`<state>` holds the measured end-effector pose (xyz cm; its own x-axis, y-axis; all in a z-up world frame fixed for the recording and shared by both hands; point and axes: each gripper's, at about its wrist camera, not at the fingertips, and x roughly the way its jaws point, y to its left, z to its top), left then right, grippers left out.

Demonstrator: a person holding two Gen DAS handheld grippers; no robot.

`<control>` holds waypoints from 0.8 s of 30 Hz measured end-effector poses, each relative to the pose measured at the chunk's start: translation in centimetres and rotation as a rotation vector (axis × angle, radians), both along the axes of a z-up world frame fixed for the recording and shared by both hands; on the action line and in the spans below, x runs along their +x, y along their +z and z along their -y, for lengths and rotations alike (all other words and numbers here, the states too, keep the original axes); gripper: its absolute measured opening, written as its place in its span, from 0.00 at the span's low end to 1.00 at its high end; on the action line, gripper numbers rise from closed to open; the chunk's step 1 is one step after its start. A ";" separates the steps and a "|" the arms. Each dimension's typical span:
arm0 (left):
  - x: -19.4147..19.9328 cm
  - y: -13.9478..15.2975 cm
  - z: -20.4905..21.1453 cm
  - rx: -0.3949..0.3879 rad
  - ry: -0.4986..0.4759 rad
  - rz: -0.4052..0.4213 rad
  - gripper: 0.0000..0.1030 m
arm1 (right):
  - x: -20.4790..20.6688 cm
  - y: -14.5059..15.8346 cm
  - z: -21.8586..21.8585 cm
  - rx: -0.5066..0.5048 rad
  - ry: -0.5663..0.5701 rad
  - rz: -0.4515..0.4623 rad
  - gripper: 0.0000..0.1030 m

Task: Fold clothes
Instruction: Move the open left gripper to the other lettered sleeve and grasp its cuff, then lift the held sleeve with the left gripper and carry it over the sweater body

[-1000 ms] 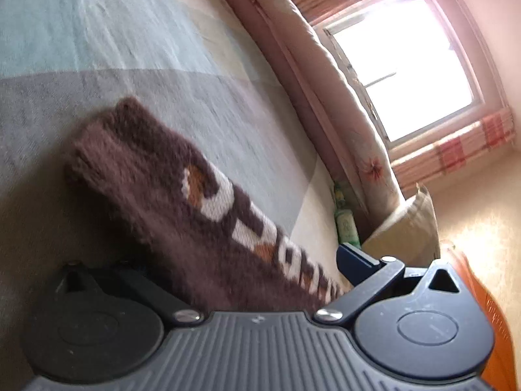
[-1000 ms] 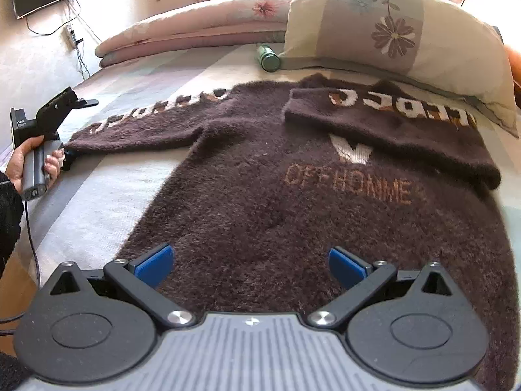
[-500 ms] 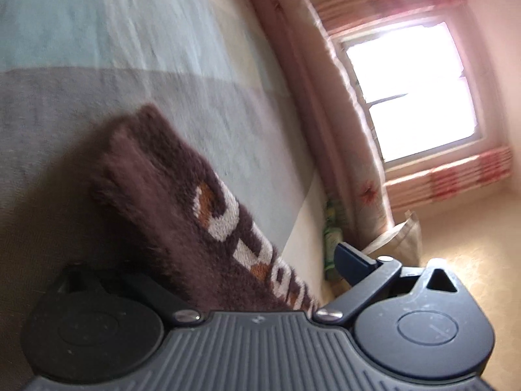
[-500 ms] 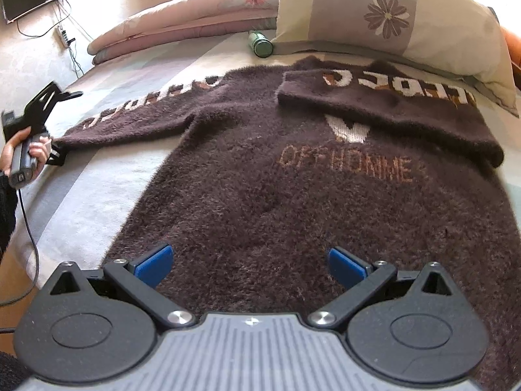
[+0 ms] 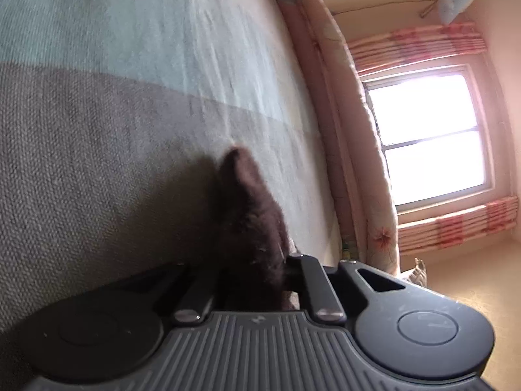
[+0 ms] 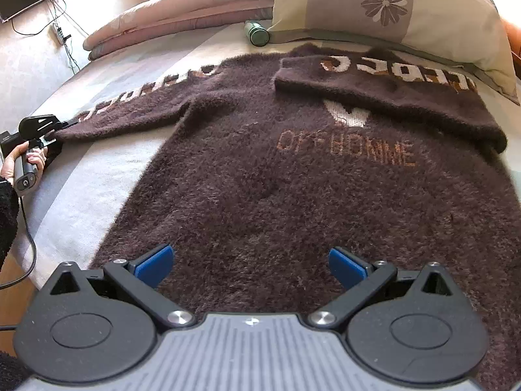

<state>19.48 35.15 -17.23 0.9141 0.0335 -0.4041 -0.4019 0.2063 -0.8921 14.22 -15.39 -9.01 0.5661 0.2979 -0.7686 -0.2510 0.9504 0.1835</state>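
A fuzzy dark brown sweater (image 6: pixel 293 195) with white and orange lettering lies flat on the bed. Its right sleeve (image 6: pixel 390 91) is folded across the chest. The other sleeve (image 6: pixel 136 110) stretches out to the left. At that sleeve's end, a person's hand (image 6: pixel 19 159) holds my left gripper (image 6: pixel 49 130). In the left wrist view the left gripper (image 5: pixel 257 270) has its jaws closing tight on the sleeve cuff (image 5: pixel 250 195), which sticks up between them. My right gripper (image 6: pixel 249 265) hangs open over the sweater's hem with nothing between its blue pads (image 6: pixel 153 264).
A flowered pillow (image 6: pixel 390 9) and a green bottle (image 6: pixel 257 32) lie beyond the sweater's collar. A rolled pink quilt (image 6: pixel 182 9) runs along the far side. The bed's edge and a cable (image 6: pixel 29 244) are at the left. A bright window (image 5: pixel 429 140) faces the left gripper.
My left gripper has sunk onto the end of the outstretched sleeve and gone from wide open to shut on the cuff. The right gripper has stayed put.
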 end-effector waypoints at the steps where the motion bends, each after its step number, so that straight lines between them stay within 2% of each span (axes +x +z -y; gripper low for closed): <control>1: 0.1 0.1 0.0 0.004 -0.001 -0.010 0.11 | 0.0 0.0 -0.1 0.001 0.003 0.001 1.00; 5: 0.5 0.4 0.4 0.035 -0.010 -0.039 0.11 | -0.1 0.0 -0.4 -0.003 0.010 0.002 1.00; 8: 1.2 1.5 0.7 0.086 -0.018 -0.090 0.09 | -0.4 0.4 -0.2 -0.002 0.010 0.013 1.00; 14: 2.8 5.8 2.5 0.322 -0.085 -0.206 0.05 | -1.3 1.5 1.1 0.007 -0.007 0.049 1.00; 19: 4.2 10.6 4.4 0.435 -0.142 -0.189 0.05 | -2.0 2.0 2.3 0.035 -0.016 0.061 1.00; 24: 6.3 16.5 7.9 0.546 -0.244 -0.156 0.05 | -3.1 2.1 3.4 0.056 -0.011 0.068 1.00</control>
